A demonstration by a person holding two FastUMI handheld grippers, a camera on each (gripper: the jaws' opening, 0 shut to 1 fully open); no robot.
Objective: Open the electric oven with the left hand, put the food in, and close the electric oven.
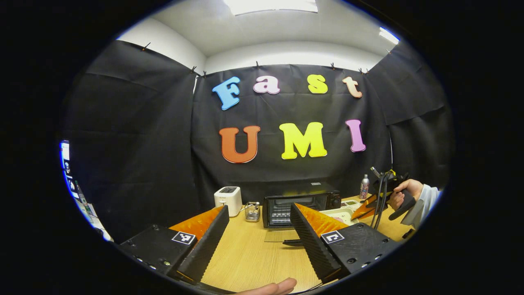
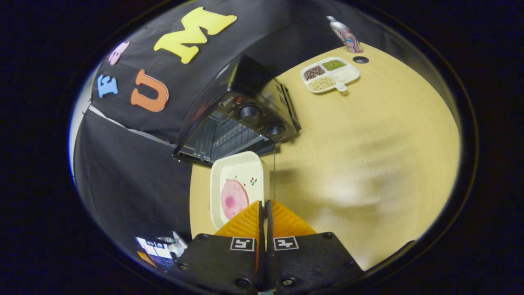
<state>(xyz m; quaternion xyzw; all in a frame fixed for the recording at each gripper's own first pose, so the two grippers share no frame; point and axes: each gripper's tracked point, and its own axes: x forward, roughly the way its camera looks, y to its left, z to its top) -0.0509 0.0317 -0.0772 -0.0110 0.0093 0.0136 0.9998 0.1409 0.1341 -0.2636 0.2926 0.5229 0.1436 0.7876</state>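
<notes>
The left gripper (image 1: 258, 229) hangs above the wooden table (image 1: 254, 262) with its two fingers spread wide apart and nothing between them, aimed at the black electric oven (image 1: 301, 209), which stands at the back of the table against the black cloth wall. The oven's glass door (image 1: 282, 235) is folded down flat toward the table, leaving the wire rack (image 1: 282, 215) inside in plain sight. Left of the oven sit a small wire basket (image 1: 252, 211) and, beyond it, a white toaster (image 1: 228, 200). To the oven's right a bottle (image 1: 364, 186) stands near the wall, and a hand (image 1: 403, 192) in a pale sleeve holds the right gripper well off to that side, with black cables hanging in front of it. A fingertip (image 1: 272, 287) shows at the bottom edge of the left gripper view. In the right gripper view the right gripper (image 2: 264, 209) has its orange fingers pressed together on the near rim of a square cream plate (image 2: 239, 172); the rim is so thin that the fingers look almost closed. A round pink slice of meat (image 2: 234, 200) lies on the plate, which sits just in front of the oven's (image 2: 245, 119) open mouth, near its two knobs. Farther across the table a white divided tray (image 2: 330, 73) holds dark, green and pale beans in separate compartments, with the bottle (image 2: 346, 35) and a round black hole in the tabletop (image 2: 360, 60) just beyond it.
</notes>
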